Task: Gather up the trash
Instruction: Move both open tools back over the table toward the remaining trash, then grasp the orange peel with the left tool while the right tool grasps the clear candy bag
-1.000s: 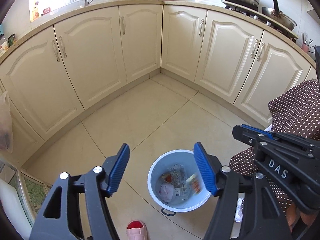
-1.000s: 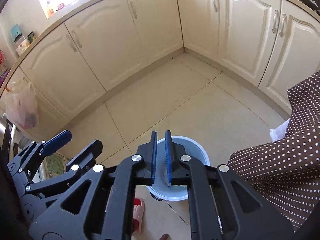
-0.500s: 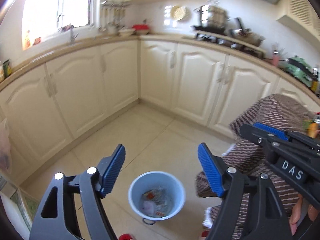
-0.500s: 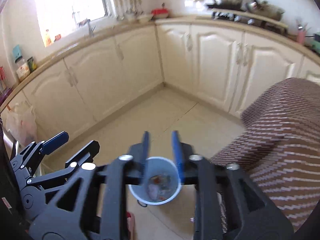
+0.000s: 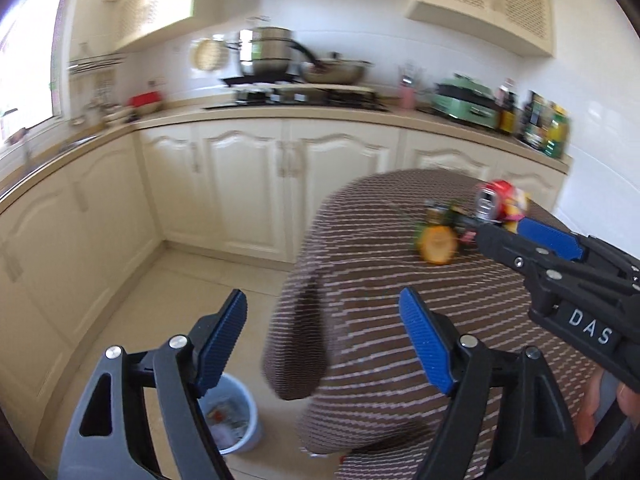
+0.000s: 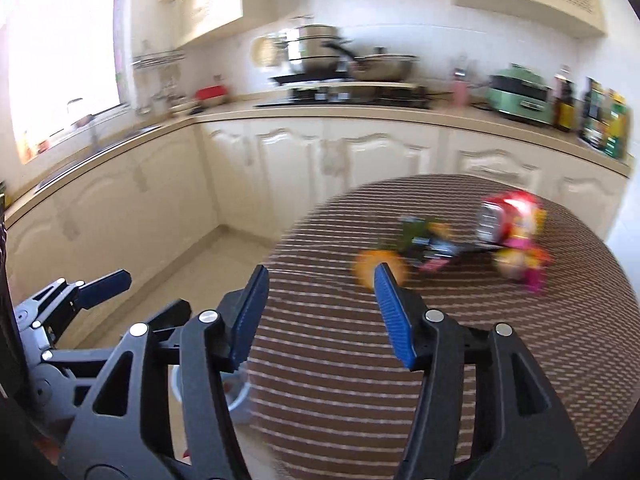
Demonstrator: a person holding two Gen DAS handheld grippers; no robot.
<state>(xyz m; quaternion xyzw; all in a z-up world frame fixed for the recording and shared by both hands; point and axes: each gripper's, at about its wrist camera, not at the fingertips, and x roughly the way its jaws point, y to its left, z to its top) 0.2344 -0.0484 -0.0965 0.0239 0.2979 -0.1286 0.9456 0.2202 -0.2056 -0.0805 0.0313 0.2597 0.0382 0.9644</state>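
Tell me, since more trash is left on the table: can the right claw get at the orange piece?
Probably yes. The right claw is open and empty, and only bare tablecloth lies before the orange piece; nothing blocks the way.

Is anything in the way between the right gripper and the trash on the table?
Nothing visible. The right gripper is open and empty, and only bare tablecloth lies between it and the trash: the orange piece, red can and wrappers.
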